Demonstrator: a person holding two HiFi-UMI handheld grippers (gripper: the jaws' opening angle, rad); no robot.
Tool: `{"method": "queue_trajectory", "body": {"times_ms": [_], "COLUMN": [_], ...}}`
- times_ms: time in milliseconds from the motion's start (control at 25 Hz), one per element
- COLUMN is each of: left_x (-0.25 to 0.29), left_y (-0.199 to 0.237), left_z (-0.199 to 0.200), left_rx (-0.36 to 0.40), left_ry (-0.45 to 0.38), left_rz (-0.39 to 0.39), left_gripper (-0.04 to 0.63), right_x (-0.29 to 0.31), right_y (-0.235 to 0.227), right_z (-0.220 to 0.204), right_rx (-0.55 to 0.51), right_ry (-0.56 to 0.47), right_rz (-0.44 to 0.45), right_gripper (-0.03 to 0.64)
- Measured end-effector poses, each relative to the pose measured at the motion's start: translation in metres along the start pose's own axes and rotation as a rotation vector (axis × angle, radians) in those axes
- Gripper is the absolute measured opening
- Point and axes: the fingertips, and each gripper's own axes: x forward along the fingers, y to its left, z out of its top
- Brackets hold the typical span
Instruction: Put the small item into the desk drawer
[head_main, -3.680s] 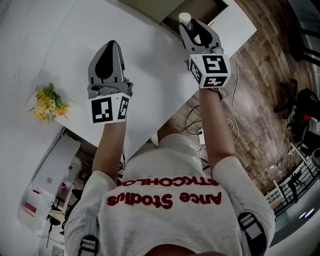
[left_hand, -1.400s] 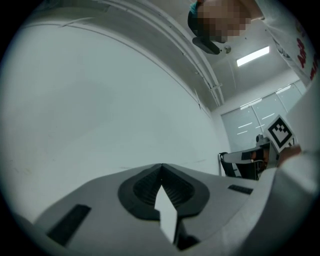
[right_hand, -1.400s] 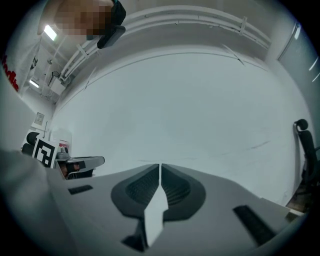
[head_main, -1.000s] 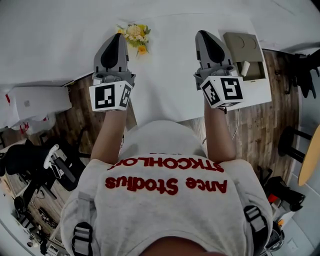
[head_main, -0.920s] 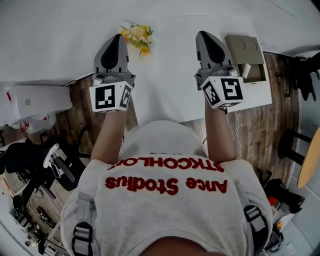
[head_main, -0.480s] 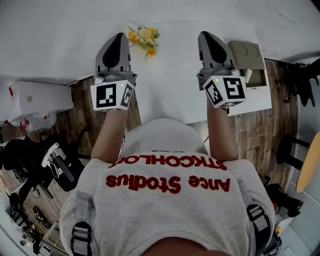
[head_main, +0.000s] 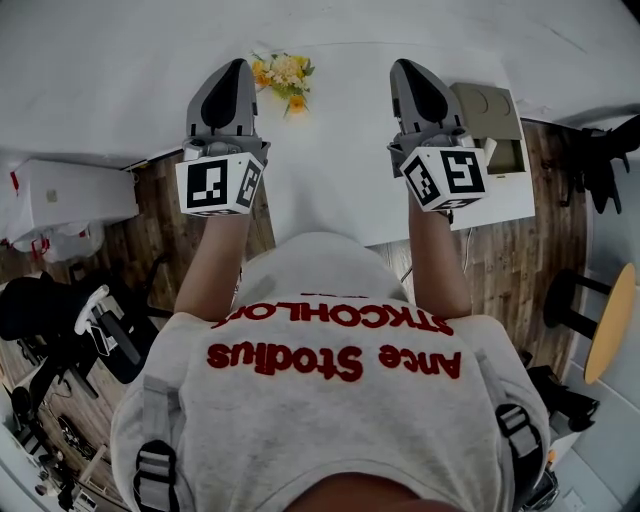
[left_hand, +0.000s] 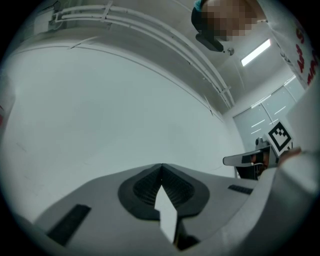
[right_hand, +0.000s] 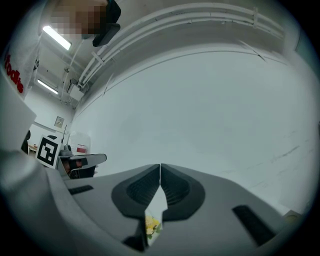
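Observation:
In the head view both grippers are held side by side over the white desk (head_main: 340, 170). My left gripper (head_main: 237, 66) is shut and holds nothing; its tips point close to the flowers. My right gripper (head_main: 404, 65) is shut and empty too, just left of the open beige drawer (head_main: 485, 105) at the desk's right end. A small white item (head_main: 489, 150) seems to lie in the drawer by the marker cube's edge. In the left gripper view the left gripper (left_hand: 161, 167) has its pads meeting against a blank white wall. The right gripper (right_hand: 160, 166) shows the same.
A small bunch of yellow flowers (head_main: 281, 75) lies on the desk between the grippers, nearer the left one. Wooden floor shows on both sides. A white cabinet (head_main: 65, 200) stands at the left, a round wooden table (head_main: 610, 320) and a stool base (head_main: 565, 300) at the right.
Earlier the right gripper held a white item at the drawer; now it is empty and off to the drawer's left. Over the last second both grippers barely moved.

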Motion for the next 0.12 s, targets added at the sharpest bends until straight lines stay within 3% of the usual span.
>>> {"method": "queue_trajectory", "body": {"times_ms": [120], "left_x": [0.0021], "left_y": [-0.0053], "left_z": [-0.0028], "left_rx": [-0.003], "left_ry": [0.01], "left_rz": [-0.005], "left_gripper": [0.008], "right_x": [-0.0016], "right_y": [0.0002], "right_z": [-0.0025], "right_rx": [0.01], "right_ry": [0.005], "right_rz": [0.0], "right_gripper": [0.008]}}
